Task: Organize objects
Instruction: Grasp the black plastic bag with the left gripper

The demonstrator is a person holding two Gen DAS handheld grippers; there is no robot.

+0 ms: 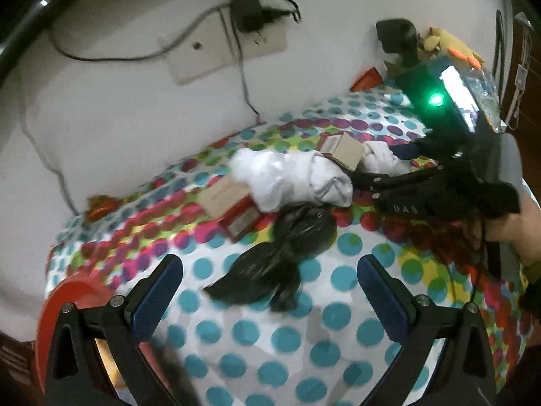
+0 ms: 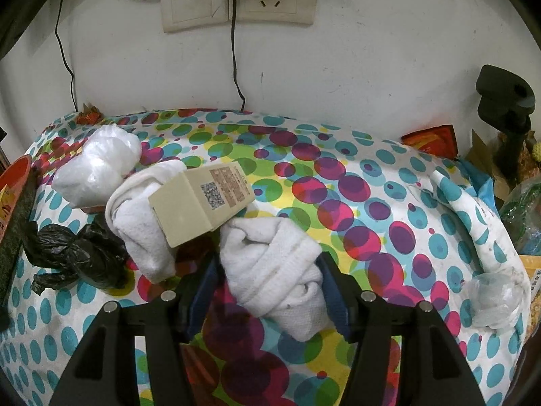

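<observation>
My right gripper [image 2: 268, 265] is shut on a rolled white sock [image 2: 275, 270] that lies on the dotted cloth [image 2: 355, 203]. A second white sock [image 2: 142, 216] lies to its left, with a beige box [image 2: 199, 203] resting across both. A black plastic bag [image 2: 81, 253] and a white plastic bag [image 2: 98, 165] lie further left. My left gripper [image 1: 270, 280] is open and empty, just short of the black bag [image 1: 280, 257]. In the left wrist view the white bag and sock [image 1: 290, 179] and the beige box [image 1: 345, 150] lie beyond, with the right gripper [image 1: 382, 186] coming in from the right.
A red-edged box [image 1: 233, 209] lies partly under the white bag. A red container [image 1: 67, 301] stands at the table's left edge. A wall with sockets [image 2: 236, 3] and cables is behind. Clutter and a black mount [image 2: 507, 101] crowd the right side; a clear wrapper [image 2: 490, 297] lies there.
</observation>
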